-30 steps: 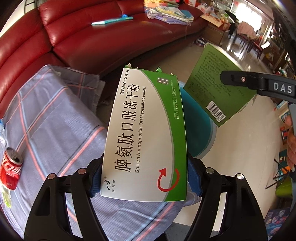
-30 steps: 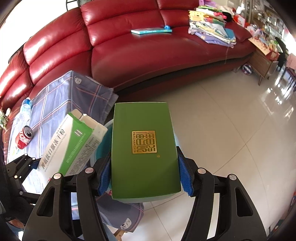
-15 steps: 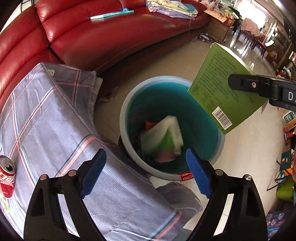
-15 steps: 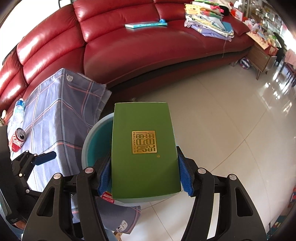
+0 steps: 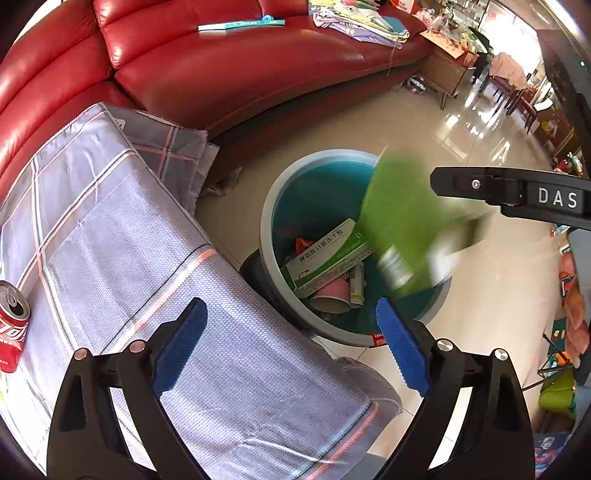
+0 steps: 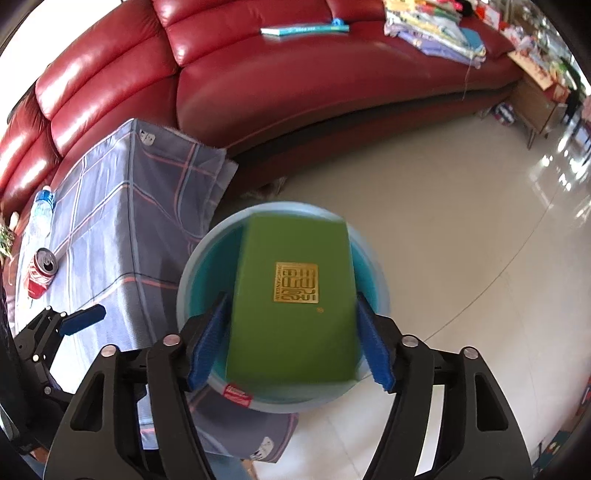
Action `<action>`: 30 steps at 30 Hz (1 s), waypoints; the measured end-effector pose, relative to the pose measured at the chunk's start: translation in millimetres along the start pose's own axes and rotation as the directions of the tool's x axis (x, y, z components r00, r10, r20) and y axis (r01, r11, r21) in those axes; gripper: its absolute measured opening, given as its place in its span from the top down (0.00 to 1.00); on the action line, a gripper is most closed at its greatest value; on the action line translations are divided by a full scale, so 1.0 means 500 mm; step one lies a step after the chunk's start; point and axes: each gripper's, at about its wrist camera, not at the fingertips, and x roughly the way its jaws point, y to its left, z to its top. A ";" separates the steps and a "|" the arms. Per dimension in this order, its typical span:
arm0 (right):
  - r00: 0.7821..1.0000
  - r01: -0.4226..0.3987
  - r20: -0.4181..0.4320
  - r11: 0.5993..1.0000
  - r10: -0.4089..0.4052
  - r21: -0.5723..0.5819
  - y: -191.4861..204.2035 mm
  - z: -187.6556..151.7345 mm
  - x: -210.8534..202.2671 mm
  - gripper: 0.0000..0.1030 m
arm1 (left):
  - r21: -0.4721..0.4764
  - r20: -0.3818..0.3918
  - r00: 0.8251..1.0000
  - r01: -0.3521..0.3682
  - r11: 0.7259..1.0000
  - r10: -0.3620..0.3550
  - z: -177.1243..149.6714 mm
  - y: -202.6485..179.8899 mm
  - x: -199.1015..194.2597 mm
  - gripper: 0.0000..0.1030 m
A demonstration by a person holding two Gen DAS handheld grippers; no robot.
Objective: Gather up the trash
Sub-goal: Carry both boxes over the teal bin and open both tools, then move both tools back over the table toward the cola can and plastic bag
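A round blue bin (image 5: 269, 206) (image 6: 187, 284) stands on the floor beside the cloth-covered table. Inside it lies a white-and-green medicine box (image 5: 328, 254) on a pink paper cup (image 5: 330, 299) and other litter. My left gripper (image 5: 291, 347) (image 6: 79, 319) hovers over the table edge, its jaws opening with nothing between them. My right gripper (image 6: 291, 343) (image 5: 498, 188) hangs above the bin with its jaws opening. A green box with a gold seal (image 6: 295, 295) (image 5: 406, 221) sits blurred between its pads, loose from them, over the bin's mouth.
A red cola can (image 5: 11, 332) (image 6: 40, 273) and a water bottle (image 6: 42, 206) lie on the checked tablecloth (image 5: 110, 229). Behind curves a red leather sofa (image 5: 240, 74) with a teal book (image 6: 304, 29) and folded clothes (image 5: 354, 18). Pale floor tiles (image 6: 461, 240) spread to the right.
My left gripper let go of the white-and-green box, which fell into the bin. My right gripper sank toward the bin and its pads parted from the green box, which now slips down.
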 end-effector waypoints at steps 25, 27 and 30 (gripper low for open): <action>0.999 0.050 0.004 0.998 -0.050 -0.029 0.078 -0.029 -0.046 0.07 | -0.056 0.050 0.999 0.011 0.998 -0.008 -0.047 0.064 -0.085 0.14; 0.999 0.050 0.009 0.998 -0.050 -0.036 0.091 -0.031 -0.055 0.07 | -0.064 0.057 0.998 0.007 0.998 -0.004 -0.056 0.072 -0.097 0.14; 0.999 0.045 0.015 0.998 -0.045 -0.046 0.113 -0.036 -0.066 0.07 | -0.080 0.065 0.998 0.003 0.997 0.002 -0.072 0.089 -0.114 0.14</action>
